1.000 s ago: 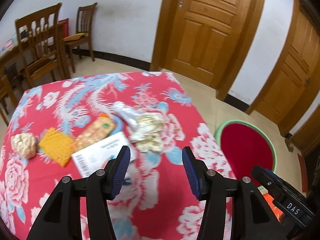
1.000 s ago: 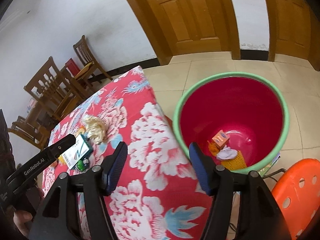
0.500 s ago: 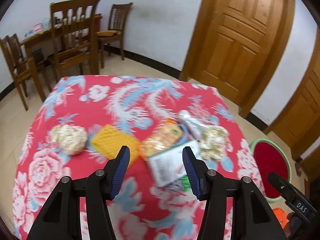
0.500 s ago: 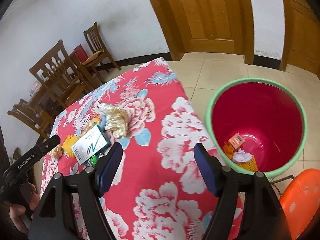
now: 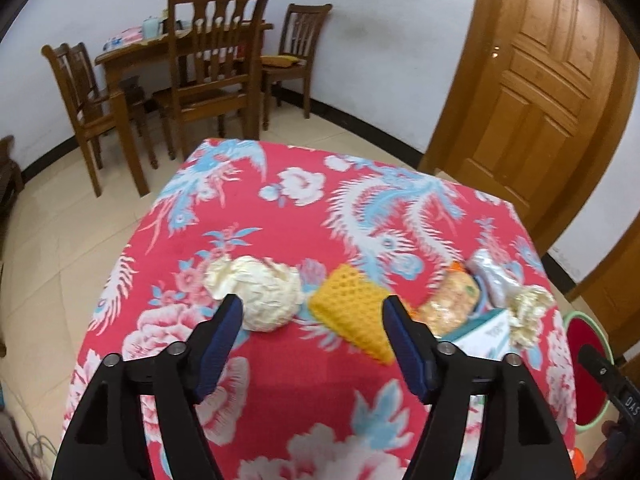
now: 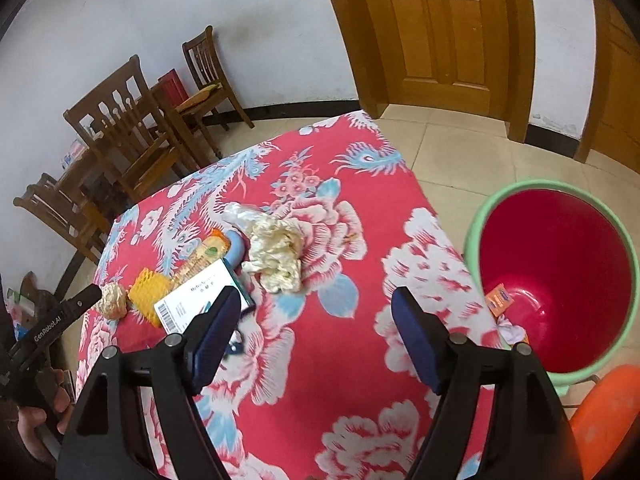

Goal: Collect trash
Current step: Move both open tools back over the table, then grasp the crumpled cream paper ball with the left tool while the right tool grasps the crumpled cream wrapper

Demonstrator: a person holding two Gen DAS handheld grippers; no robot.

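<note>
Scene: a table under a red cloth printed with flowers and phoenixes [image 5: 352,408] carries a row of litter; a red plastic bin with a pale green rim [image 6: 476,232] stands on the floor at its right side, a few scraps already inside.
Left gripper [image 5: 312,322]: your blue-padded jaws are opening, nothing between the pads, hovering near the crumpled cream paper ball [image 5: 260,288] and the yellow foam net sleeve [image 5: 352,312] just right of it.
Right gripper [image 6: 314,314]: jaws opening and empty, above the cloth, the white printed carton [image 6: 196,296] near its left finger and the crumpled cream wrapper [image 6: 276,252] beyond.
Step, as judged: choose one piece per gripper.
Advice: centre each piece between the pads before closing; pinch only the litter, not the cloth.
</note>
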